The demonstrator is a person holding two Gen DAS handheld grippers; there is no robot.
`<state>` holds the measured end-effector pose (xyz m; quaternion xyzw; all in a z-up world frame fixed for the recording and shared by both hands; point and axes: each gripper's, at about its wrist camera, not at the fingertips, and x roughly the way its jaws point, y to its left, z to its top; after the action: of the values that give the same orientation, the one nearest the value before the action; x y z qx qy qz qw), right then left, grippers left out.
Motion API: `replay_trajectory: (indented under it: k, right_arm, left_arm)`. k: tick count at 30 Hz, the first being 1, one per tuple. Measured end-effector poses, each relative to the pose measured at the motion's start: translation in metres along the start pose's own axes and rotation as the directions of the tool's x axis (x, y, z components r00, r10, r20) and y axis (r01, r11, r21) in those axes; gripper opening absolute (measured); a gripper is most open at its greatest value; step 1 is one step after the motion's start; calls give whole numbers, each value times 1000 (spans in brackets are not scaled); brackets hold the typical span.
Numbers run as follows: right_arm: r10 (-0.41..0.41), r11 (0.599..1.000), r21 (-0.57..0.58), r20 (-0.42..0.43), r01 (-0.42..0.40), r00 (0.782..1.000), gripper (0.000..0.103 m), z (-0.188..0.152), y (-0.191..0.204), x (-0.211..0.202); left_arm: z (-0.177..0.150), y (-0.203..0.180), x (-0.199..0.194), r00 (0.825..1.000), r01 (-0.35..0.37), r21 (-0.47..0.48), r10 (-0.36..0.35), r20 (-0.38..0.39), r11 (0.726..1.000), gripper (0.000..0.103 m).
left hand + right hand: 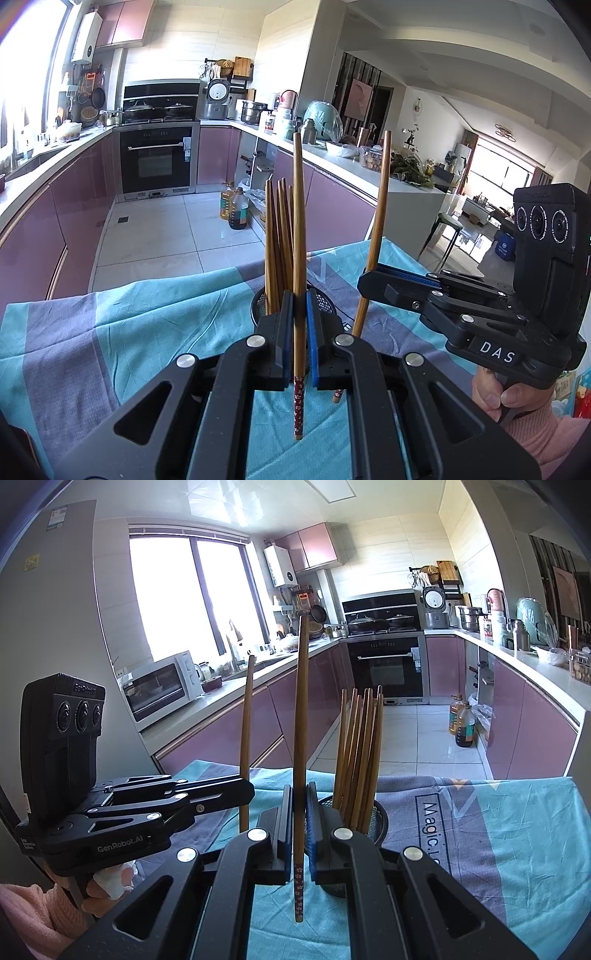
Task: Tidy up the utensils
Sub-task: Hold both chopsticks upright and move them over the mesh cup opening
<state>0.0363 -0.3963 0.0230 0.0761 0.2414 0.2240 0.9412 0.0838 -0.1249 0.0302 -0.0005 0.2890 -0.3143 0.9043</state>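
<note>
One chopstick is clamped upright by the left gripper, another chopstick by the right gripper. Both are held beside the mesh holder, apparently above the tablecloth.

The left tongs are clamped on an upright chopstick, held level. Just beside them to the right, the right tongs grip another chopstick the same way, each held in a pink-sleeved hand.
</note>
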Motion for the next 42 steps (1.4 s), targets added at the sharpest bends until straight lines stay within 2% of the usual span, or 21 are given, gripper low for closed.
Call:
replay_trajectory:
  k: [42]
  right_arm:
    - [-7, 1000, -7, 27, 7, 1000, 6, 13, -2, 0]
  left_arm:
    - [21, -10, 6, 999, -11, 28, 10, 50, 1000, 8]
